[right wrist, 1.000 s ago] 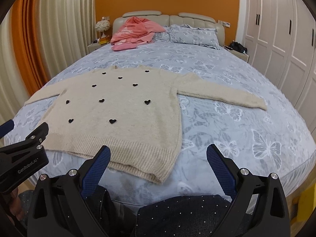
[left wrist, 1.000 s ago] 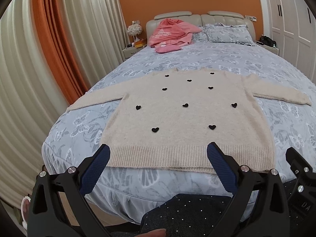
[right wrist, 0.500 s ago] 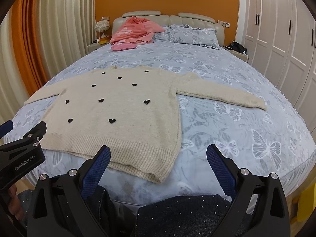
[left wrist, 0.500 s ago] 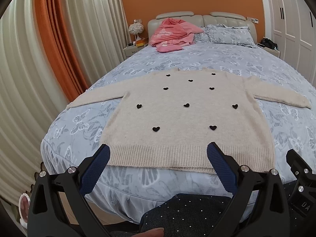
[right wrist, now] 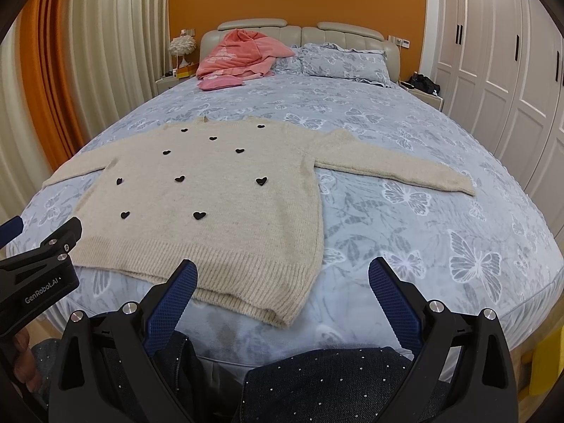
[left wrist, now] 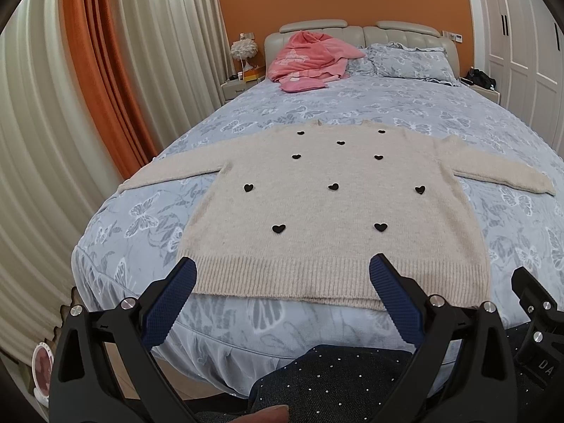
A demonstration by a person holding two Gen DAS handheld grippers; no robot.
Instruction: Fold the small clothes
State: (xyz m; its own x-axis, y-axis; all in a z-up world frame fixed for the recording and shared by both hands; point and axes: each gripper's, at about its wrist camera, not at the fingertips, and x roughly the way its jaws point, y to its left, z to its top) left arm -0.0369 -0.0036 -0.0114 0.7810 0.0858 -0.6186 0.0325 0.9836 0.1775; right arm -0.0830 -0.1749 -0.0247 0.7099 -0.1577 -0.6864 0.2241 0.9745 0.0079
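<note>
From your left wrist, the sweater (left wrist: pixel 331 208) lies flat on the bed (left wrist: pixel 387 105), face up, black hearts showing, both sleeves spread out to the sides and the ribbed hem toward you at the foot edge. Nothing is folded yet: no sleeve is turned in, the body is not doubled, so as far as this view shows the whole fold is ahead of you. Your left gripper (left wrist: pixel 282 278) hovers short of the hem with its fingers spread wide and nothing between them. The hem sits just beyond the fingertips, and the gripper faces the left and middle part of it. The left sleeve runs off toward the curtain side, well apart from the tool. A pink garment (left wrist: pixel 306 60) lies heaped at the headboard, far from your work.

From your right wrist, the sweater (right wrist: pixel 211 204) sits left of centre, with its right hem corner near the bed edge just ahead of the left finger. Your right gripper (right wrist: pixel 282 278) is also wide apart and empty, pointing mostly at bare bedspread beside the sweater. The right sleeve stretches away across the bed, well beyond reach for now. I judge a sleeve or hem corner is your first grasp.
</note>
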